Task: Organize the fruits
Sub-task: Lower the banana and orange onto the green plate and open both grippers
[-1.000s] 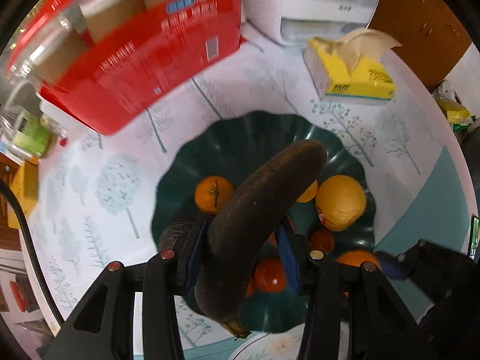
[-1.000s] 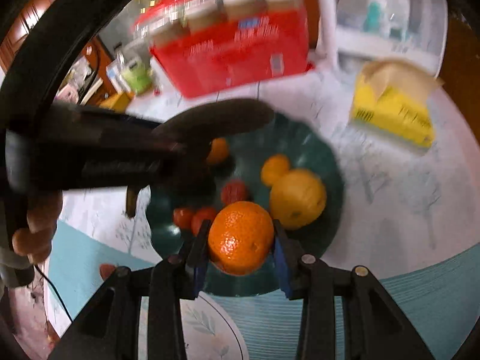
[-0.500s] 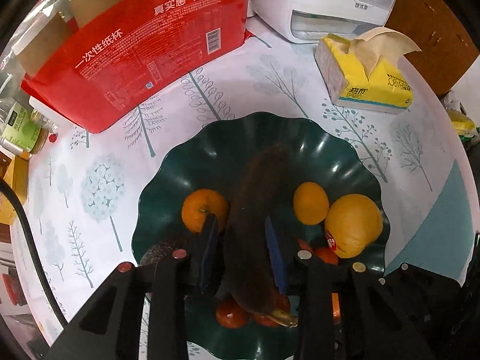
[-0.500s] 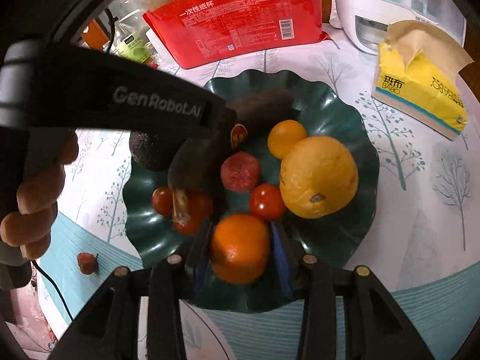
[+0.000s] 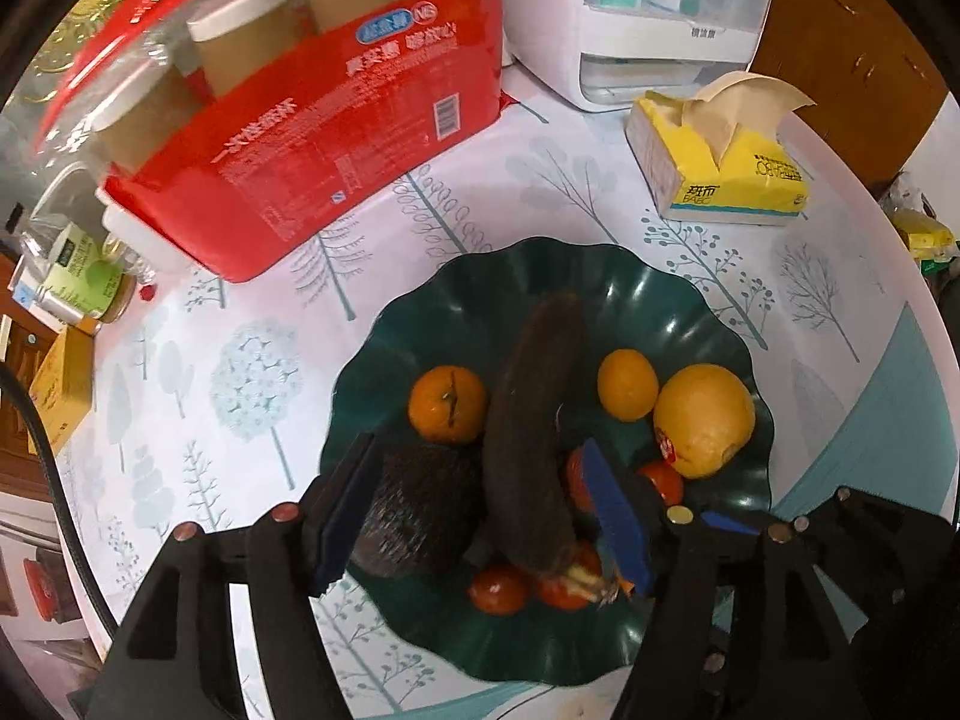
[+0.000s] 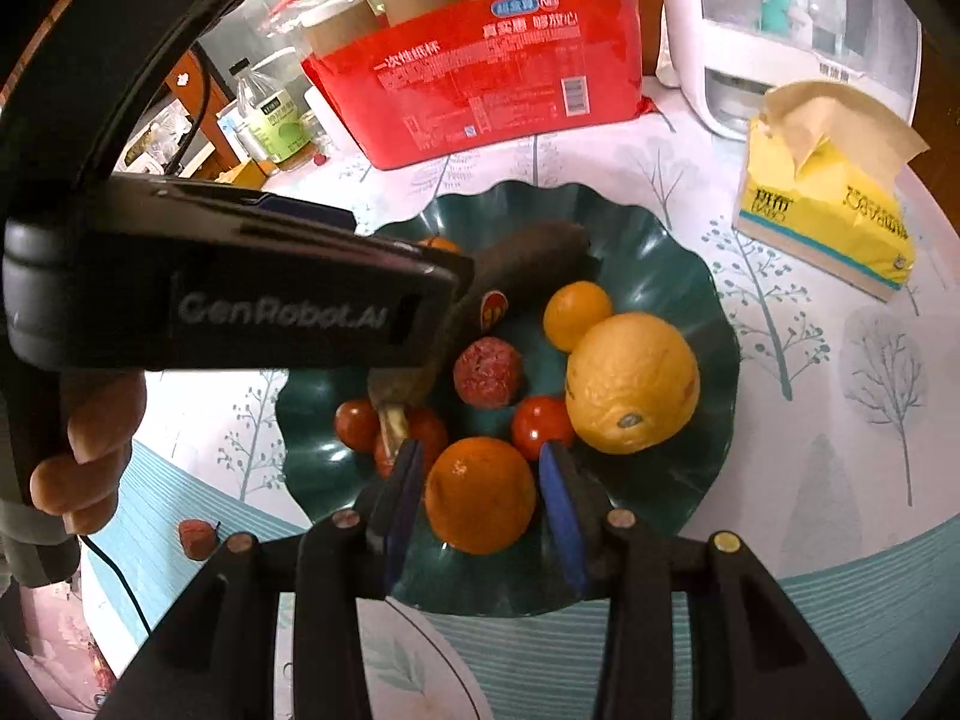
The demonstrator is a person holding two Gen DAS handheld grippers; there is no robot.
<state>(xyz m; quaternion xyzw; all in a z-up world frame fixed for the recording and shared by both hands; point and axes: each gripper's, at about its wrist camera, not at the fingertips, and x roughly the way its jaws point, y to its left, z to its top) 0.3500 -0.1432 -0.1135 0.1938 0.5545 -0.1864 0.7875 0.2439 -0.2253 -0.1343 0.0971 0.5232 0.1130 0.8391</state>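
A dark green wavy plate (image 5: 648, 282) (image 6: 678, 240) holds the fruit. A blackened banana (image 5: 528, 420) (image 6: 528, 264) lies in it between the pads of my left gripper (image 5: 480, 510), whose jaws stand wide apart and clear of it. An avocado (image 5: 420, 510), a tangerine (image 5: 447, 411), a small orange (image 5: 627, 384), a large yellow orange (image 5: 702, 420) (image 6: 633, 381) and cherry tomatoes (image 5: 498, 588) lie around it. My right gripper (image 6: 480, 498) has its pads slightly apart on either side of an orange (image 6: 480, 501) resting on the plate's near side.
A red pack of paper cups (image 5: 336, 120) stands behind the plate, a yellow tissue box (image 5: 720, 174) at the back right, a white appliance (image 5: 648, 12) behind. Bottles (image 6: 270, 120) stand at the left. A small red fruit (image 6: 195, 537) lies on the cloth off the plate.
Both grippers lowered their fruit into the plate and opened. The banana now lies free between the left pads; the orange rests on the plate between the right pads.
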